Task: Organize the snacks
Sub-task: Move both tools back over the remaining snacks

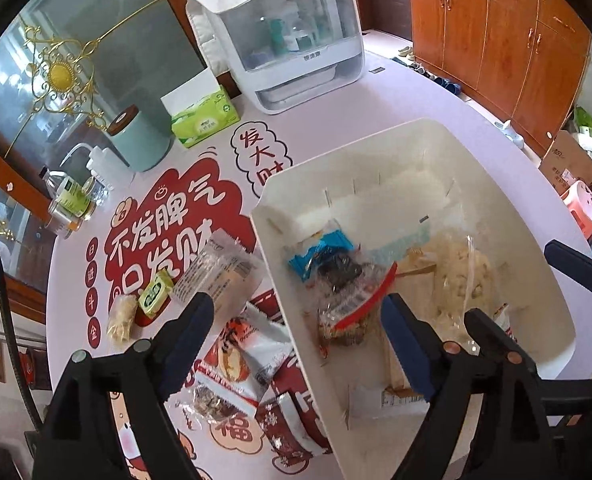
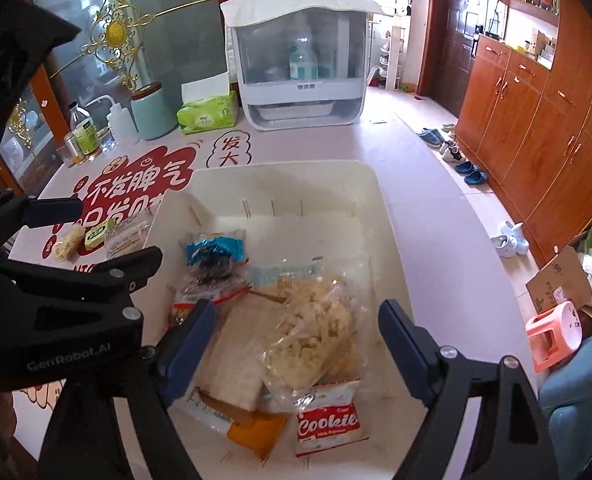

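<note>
A white bin [image 1: 527, 288] [image 2: 379, 204] stands on the table and holds several snack packs: a blue pack [image 1: 321, 254] [image 2: 216, 246], a clear bag of pale puffs [image 2: 315, 328] [image 1: 461, 272] and a red Cookie pack [image 2: 327, 420]. My left gripper [image 1: 296, 332] is open and empty, straddling the bin's left wall. To its left on the table lie a clear wrapped pack [image 1: 220, 276], a green box [image 1: 156, 294], a pale snack [image 1: 120, 322] and red-white packs [image 1: 240, 360]. My right gripper [image 2: 296, 338] is open and empty above the bin.
At the back of the table stand a white covered rack [image 1: 296, 36] [image 2: 299, 64], a green tissue pack [image 1: 204, 114], a teal canister [image 1: 140, 140] and bottles [image 1: 76, 196]. Wooden cabinets [image 2: 535, 120] and shoes line the right side. A pink stool [image 2: 553, 334] stands on the floor.
</note>
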A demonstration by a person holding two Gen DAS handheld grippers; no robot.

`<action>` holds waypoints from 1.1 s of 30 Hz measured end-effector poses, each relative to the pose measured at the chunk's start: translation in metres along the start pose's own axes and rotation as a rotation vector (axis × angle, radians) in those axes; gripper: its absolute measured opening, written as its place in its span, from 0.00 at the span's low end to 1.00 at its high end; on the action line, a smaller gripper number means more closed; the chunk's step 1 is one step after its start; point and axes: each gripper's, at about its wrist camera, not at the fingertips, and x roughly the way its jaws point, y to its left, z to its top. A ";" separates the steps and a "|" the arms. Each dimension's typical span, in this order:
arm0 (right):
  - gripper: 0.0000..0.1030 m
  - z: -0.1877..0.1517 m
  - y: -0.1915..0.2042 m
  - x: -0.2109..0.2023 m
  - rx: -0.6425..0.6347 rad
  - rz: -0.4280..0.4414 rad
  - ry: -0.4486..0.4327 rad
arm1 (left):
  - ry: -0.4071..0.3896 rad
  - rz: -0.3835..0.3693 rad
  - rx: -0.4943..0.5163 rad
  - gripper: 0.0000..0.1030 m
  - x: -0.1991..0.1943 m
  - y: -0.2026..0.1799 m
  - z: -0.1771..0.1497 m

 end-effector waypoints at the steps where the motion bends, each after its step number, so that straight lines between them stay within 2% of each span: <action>1: 0.82 -0.002 0.001 -0.001 0.000 0.006 0.006 | 0.001 0.002 -0.003 0.82 -0.001 0.001 -0.003; 7: 0.82 -0.016 0.010 -0.006 -0.020 0.043 0.031 | 0.011 0.015 -0.054 0.82 -0.015 0.016 -0.028; 10: 0.82 -0.026 0.014 -0.010 -0.025 0.058 0.040 | 0.013 0.045 -0.085 0.82 -0.025 0.031 -0.046; 18: 0.82 -0.033 0.040 -0.023 -0.100 0.093 0.026 | 0.003 0.176 -0.221 0.82 -0.065 0.107 -0.097; 24: 0.82 -0.012 0.082 -0.038 -0.206 0.153 -0.025 | -0.013 0.283 -0.295 0.83 -0.095 0.173 -0.119; 26: 0.82 -0.001 0.099 -0.044 -0.243 0.181 -0.044 | -0.024 0.310 -0.306 0.87 -0.105 0.194 -0.122; 29: 0.82 0.017 0.123 -0.049 -0.282 0.234 -0.045 | -0.039 0.337 -0.291 0.89 -0.114 0.219 -0.120; 33: 0.82 0.045 0.145 -0.046 -0.274 0.285 -0.015 | -0.047 0.338 -0.233 0.89 -0.113 0.246 -0.106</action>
